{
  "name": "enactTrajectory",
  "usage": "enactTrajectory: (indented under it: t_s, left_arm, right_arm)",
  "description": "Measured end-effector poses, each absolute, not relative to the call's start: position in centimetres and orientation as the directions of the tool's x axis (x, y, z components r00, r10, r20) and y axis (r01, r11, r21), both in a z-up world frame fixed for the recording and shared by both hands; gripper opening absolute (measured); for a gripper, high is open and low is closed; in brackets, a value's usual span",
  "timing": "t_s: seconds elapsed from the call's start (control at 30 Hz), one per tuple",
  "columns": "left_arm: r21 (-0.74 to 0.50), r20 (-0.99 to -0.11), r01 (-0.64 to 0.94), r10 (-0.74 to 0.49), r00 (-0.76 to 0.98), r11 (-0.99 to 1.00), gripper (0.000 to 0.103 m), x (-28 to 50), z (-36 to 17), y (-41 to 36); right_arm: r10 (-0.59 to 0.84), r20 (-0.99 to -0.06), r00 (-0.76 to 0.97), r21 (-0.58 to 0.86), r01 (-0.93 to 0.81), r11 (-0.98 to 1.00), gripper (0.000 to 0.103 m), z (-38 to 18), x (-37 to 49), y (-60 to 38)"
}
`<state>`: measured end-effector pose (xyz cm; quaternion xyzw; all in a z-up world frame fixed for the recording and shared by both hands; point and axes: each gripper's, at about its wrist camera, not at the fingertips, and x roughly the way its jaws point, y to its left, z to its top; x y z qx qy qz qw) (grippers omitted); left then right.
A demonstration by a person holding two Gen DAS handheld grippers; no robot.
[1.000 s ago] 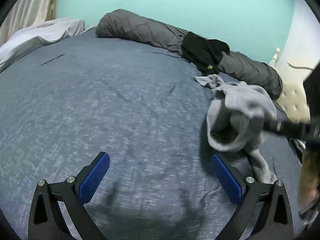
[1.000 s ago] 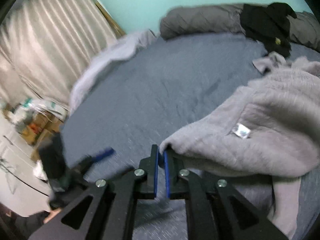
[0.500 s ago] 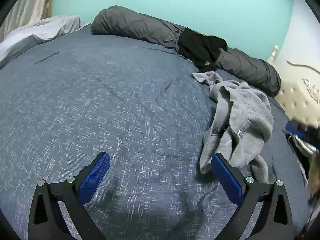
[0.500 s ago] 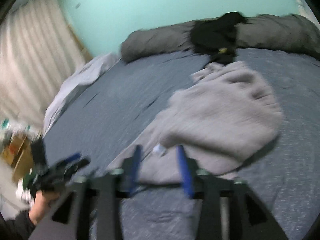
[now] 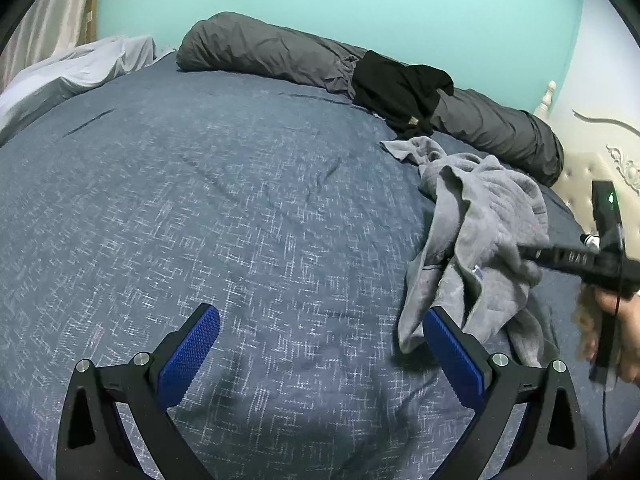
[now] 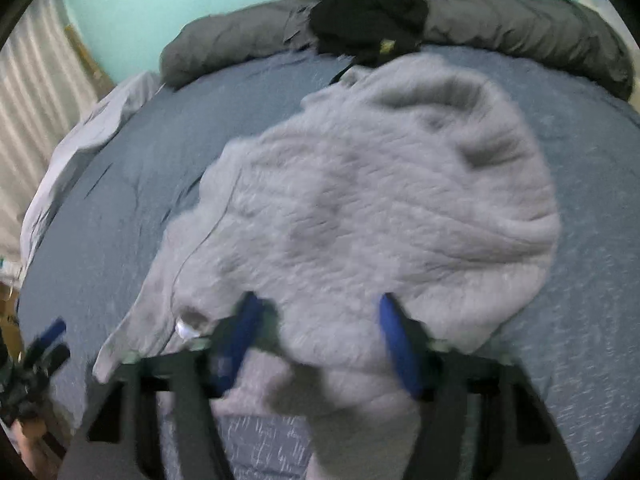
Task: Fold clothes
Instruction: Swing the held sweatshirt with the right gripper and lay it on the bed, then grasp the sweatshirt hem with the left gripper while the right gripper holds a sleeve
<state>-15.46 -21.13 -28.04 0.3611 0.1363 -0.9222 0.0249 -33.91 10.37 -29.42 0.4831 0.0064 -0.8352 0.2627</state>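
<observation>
A crumpled grey fleece garment [image 5: 480,232] lies on the blue bedspread [image 5: 240,220] at the right of the left wrist view. My left gripper [image 5: 320,344] is open and empty above the bedspread, its right finger beside the garment's near edge. In the right wrist view the garment [image 6: 380,200] fills the middle, blurred. My right gripper [image 6: 320,336] is open just above the garment's near edge, with cloth between the jaws but not pinched. The right gripper also shows in the left wrist view, over the garment from the right.
A rolled dark grey duvet [image 5: 280,56] lies along the far edge of the bed, with a black garment [image 5: 400,88] on it. A pale grey sheet [image 5: 72,72] is bunched at the far left. A cream headboard [image 5: 592,176] stands at right.
My right gripper let go of the grey garment, which dropped onto the bed, and opened wide. It then came back over the garment's near edge. My left gripper stayed open.
</observation>
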Motion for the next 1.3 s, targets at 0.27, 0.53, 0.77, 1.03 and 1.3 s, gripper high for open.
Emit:
enactTrajectory:
  t_s: [0.27, 0.53, 0.77, 1.03, 1.3]
  left_arm:
    - [-0.228, -0.659, 0.164, 0.028, -0.751, -0.96, 0.103, -12.1, -25.3, -20.5]
    - [-0.175, -0.641, 0.155, -0.007, -0.768, -0.972, 0.103, -8.4, -18.0, -18.8]
    - [-0.145, -0.614, 0.143, -0.025, -0.789, -0.979, 0.103, -5.6, -11.6, -18.0]
    - [-0.154, -0.638, 0.131, -0.003, -0.77, -0.979, 0.103, -5.3, -11.5, -18.0]
    - [-0.192, -0.672, 0.112, 0.048, -0.739, -0.975, 0.103, -8.7, -15.2, -17.7]
  right_arm:
    - [-0.492, -0.779, -0.389, 0.281, 0.486, -0.828, 0.002, -29.1, -29.3, 11.1]
    - [-0.579, -0.695, -0.426, 0.339, 0.516, -0.786, 0.001, -23.4, -24.4, 15.7]
    - [-0.654, -0.645, -0.396, 0.366, 0.591, -0.719, 0.0, -19.9, -21.3, 14.1]
    - [-0.62, -0.672, -0.405, 0.385, 0.524, -0.76, 0.0, -19.8, -21.5, 15.2]
    - [-0.556, -0.722, -0.411, 0.372, 0.448, -0.813, 0.001, -22.7, -23.9, 17.3]
